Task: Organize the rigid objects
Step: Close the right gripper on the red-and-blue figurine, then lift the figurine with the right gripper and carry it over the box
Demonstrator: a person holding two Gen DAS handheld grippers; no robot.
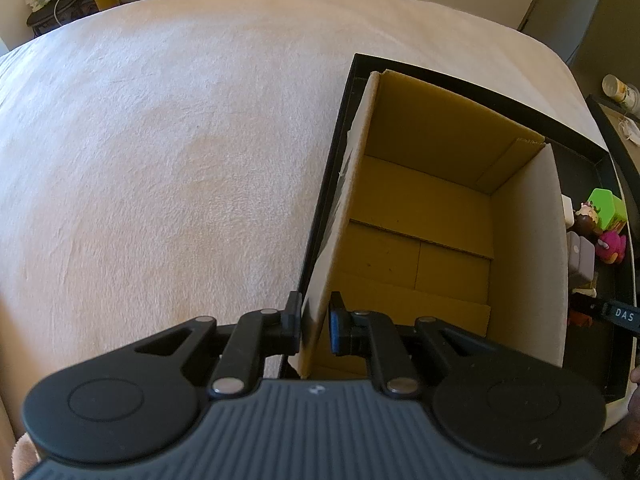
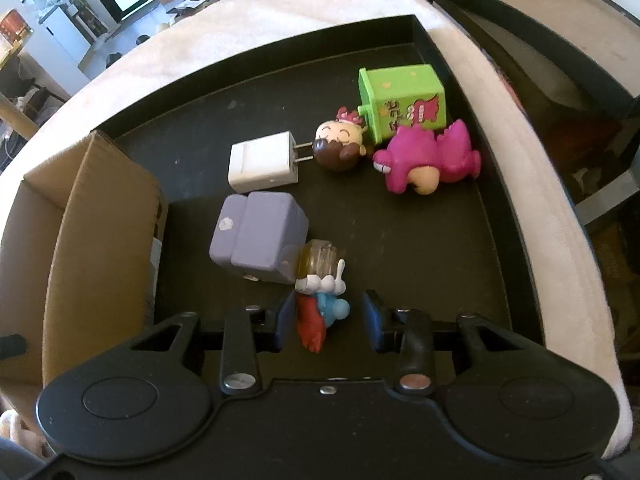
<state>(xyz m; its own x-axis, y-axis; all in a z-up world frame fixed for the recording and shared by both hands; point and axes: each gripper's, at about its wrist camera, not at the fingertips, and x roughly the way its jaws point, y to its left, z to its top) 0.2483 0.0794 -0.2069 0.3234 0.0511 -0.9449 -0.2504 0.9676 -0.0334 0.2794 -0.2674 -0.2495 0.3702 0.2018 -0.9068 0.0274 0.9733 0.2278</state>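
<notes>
White fuzzy blanket on the bed (image 1: 160, 160), with a black shallow tray (image 2: 460, 260) on it holding everything. Small blue figure with a red cape (image 2: 320, 314) lies between the right tongs (image 2: 326, 320), which are wide open and not touching it. Left tongs (image 1: 315, 326) are pinched on the brown cardboard box (image 1: 420, 208) wall. Closing off-centre could squirt it into the lilac plastic block (image 2: 260, 236) just beside it.

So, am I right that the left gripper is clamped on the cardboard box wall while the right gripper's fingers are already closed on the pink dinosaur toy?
Not quite. The left gripper does straddle the cardboard box wall. But the right wrist view shows the right gripper open around the small blue and red figure, not closed on the pink dinosaur toy, which lies further off.
</notes>
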